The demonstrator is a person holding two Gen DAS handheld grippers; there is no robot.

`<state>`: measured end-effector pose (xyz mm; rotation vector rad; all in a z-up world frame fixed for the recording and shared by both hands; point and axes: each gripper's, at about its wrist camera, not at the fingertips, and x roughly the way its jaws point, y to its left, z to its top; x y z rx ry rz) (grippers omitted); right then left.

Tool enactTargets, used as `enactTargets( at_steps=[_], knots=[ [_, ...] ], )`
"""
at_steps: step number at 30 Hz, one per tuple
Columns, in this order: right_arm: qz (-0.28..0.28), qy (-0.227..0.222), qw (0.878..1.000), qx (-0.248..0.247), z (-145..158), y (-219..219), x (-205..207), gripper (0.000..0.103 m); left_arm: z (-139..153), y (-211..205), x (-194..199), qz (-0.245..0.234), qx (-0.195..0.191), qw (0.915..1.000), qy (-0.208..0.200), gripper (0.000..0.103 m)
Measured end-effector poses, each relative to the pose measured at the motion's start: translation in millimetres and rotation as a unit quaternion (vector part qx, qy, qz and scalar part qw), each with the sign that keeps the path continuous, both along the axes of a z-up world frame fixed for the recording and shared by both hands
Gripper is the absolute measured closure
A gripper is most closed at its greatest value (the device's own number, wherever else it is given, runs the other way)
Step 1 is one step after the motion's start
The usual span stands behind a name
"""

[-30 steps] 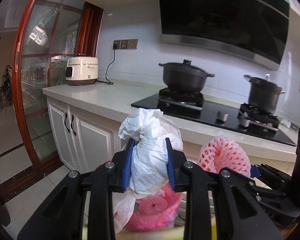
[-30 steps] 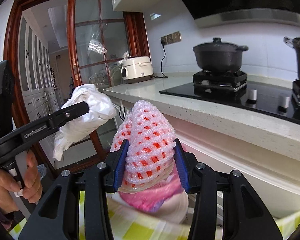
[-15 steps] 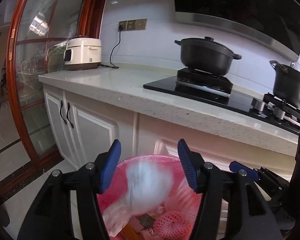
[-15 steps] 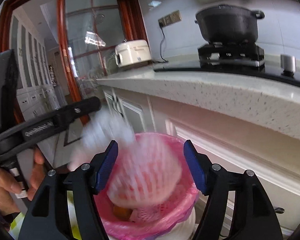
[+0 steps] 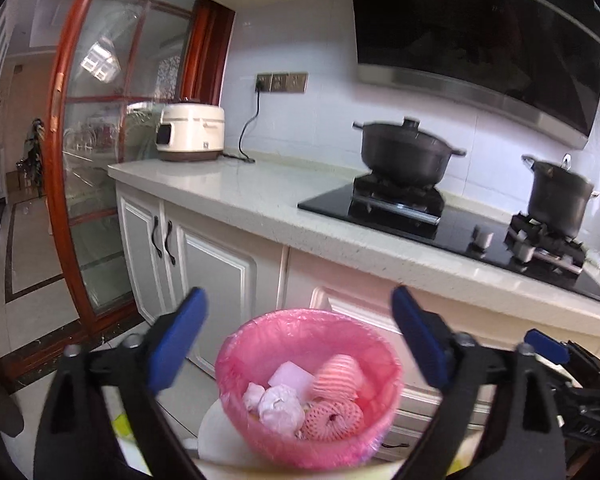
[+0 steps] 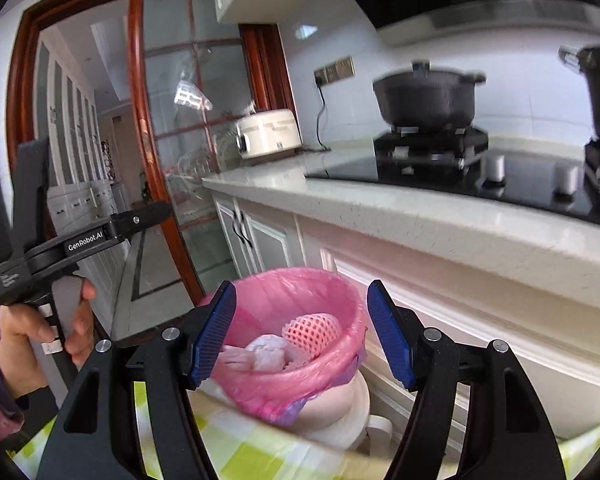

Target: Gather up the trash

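Note:
A bin with a pink liner [image 5: 236,360] stands below and just beyond both grippers, against the cabinet. Inside lie a crumpled white plastic bag [image 5: 280,404] and pink foam fruit nets [image 5: 336,372]. My left gripper [image 5: 298,296] hangs above the bin; its jaws are opening wide and nothing is between them. My right gripper [image 6: 300,292] is open over the same bin [image 6: 268,384], empty too. Through its jaws I see a foam net [image 6: 312,328] and the white bag [image 6: 268,354]. A hand [image 6: 40,332] holds the left gripper's handle at the left.
A white counter [image 5: 260,200] runs behind the bin, with cabinet doors [image 5: 216,272] under it. On it stand a rice cooker [image 5: 190,132] and a black hob with two dark pots [image 5: 404,148]. A glass door [image 5: 96,160] is at left. A green-checked cloth [image 6: 236,440] lies under the grippers.
The left gripper let go of the white bag and the right gripper let go of the pink foam net. Both pieces dropped into the bin. The left jaws have spread wider.

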<state>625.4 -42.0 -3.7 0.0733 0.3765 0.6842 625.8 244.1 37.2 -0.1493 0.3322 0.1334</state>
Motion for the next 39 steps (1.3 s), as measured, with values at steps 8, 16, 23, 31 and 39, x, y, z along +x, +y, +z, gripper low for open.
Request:
enactTargets(
  at_steps=[8, 16, 23, 31, 39],
  knots=[
    [-0.005, -0.035, 0.999, 0.009, 77, -37, -83, 0.025, 71, -34, -100, 0.015, 0.067, 0.9971, -0.031, 0.004],
    [-0.005, -0.041, 0.998, -0.039, 119, -42, -138, 0.018, 106, -59, -192, 0.018, 0.072, 0.9958, -0.053, 0.004],
    [-0.007, -0.018, 0.999, -0.043, 113, -62, -194, 0.018, 96, -85, -267, 0.028, 0.081, 0.9952, -0.048, 0.004],
    [-0.009, 0.013, 0.999, -0.051, 96, -79, -249, 0.018, 73, -112, -328, 0.031, 0.059, 0.9975, -0.026, 0.004],
    [-0.014, 0.009, 0.997, -0.072, 85, -82, -285, 0.018, 69, -130, -358, 0.021, 0.058, 0.9980, -0.015, 0.004]
  ],
)
